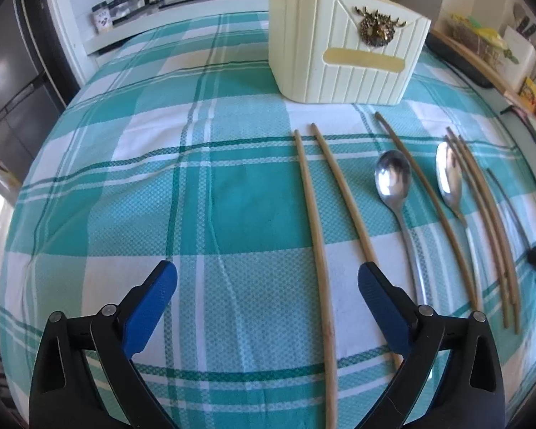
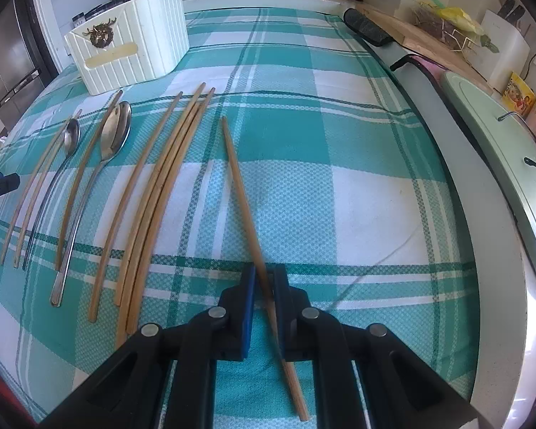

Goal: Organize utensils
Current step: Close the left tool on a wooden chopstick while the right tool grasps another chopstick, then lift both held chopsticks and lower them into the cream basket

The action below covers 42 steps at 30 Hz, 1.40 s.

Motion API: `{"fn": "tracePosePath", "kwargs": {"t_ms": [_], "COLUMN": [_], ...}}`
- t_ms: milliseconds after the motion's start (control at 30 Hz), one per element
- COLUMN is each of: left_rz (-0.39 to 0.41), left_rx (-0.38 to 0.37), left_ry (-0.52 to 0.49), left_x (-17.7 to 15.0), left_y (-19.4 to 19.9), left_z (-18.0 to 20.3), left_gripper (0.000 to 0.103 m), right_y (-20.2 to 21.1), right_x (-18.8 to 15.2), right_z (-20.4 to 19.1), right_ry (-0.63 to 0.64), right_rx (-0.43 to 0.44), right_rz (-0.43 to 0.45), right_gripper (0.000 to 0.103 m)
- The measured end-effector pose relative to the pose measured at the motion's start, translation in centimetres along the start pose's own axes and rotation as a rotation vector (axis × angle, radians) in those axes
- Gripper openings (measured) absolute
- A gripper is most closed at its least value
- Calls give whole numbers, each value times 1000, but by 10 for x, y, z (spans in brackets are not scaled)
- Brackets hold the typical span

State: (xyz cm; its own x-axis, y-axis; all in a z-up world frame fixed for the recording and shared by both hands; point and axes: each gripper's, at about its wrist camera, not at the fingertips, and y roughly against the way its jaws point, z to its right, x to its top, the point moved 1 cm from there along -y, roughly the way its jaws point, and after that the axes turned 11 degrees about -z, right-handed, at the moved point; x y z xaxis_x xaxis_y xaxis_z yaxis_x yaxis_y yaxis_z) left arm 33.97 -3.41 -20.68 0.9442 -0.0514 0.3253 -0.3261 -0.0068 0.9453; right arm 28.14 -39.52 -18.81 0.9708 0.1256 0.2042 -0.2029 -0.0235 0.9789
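**One chopstick pinched, the rest waiting in a row**

In the right wrist view we have a single chopstick (image 2: 248, 214) clamped between the blue pads of the right tool (image 2: 264, 286); it runs from the near end at 6 o'clock up toward 11 o'clock, its far tip seeming to rest on the checked cloth (image 2: 357, 196) that covers the tabletop; the jaws are clenched on the shaft in its nearer half. At 9 to 10 o'clock of it lie the others, side by side: a cluster of chopsticks (image 2: 160, 196), a larger spoon (image 2: 114, 136), a smaller spoon (image 2: 71, 136) and more thin sticks beyond; the cream utensil holder (image 2: 135, 43) stands upright at 10 o'clock, well apart from the held stick.

In the left wrist view the left tool (image 1: 268, 282) is spread wide and grasps nothing; one chopstick (image 1: 318, 250) lies between its fingers, untouched, and a second passes under the right-hand pad.

We judge the step to be pick-up of the first pieces, with nothing visibly in the holder; its inside is hidden. Next we would lift the held stick, tip it upright and carry it over the holder's open top; the left tool needs to close squarely on its own stick, not two at once.
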Motion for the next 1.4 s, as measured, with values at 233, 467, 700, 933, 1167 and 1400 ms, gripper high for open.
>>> {"fn": "tracePosePath", "kwargs": {"t_ms": [233,467,700,933,1167,1400], "left_rz": [-34,-40,-74,-105,-164,-140], "left_rx": [-19,-62,-67,-62,-74,-127], "left_ry": [-28,-15,25,-45,-67,-19], "left_x": [5,14,14,42,86,108], "left_y": [-8,-8,-9,-17,-39,-37], "left_z": [0,-11,-46,-52,-51,-60], "left_gripper": [63,6,10,64,50,4], "right_y": [-2,-14,-20,-26,-38,-39], "right_x": [10,55,78,100,135,163], "right_z": [-6,-15,3,6,-3,0], "right_ry": [90,124,54,75,104,45], "right_rx": [-8,56,70,112,132,139], "right_rz": [-44,-46,-96,-150,-192,-125], "right_gripper": [20,15,6,15,15,6]}}
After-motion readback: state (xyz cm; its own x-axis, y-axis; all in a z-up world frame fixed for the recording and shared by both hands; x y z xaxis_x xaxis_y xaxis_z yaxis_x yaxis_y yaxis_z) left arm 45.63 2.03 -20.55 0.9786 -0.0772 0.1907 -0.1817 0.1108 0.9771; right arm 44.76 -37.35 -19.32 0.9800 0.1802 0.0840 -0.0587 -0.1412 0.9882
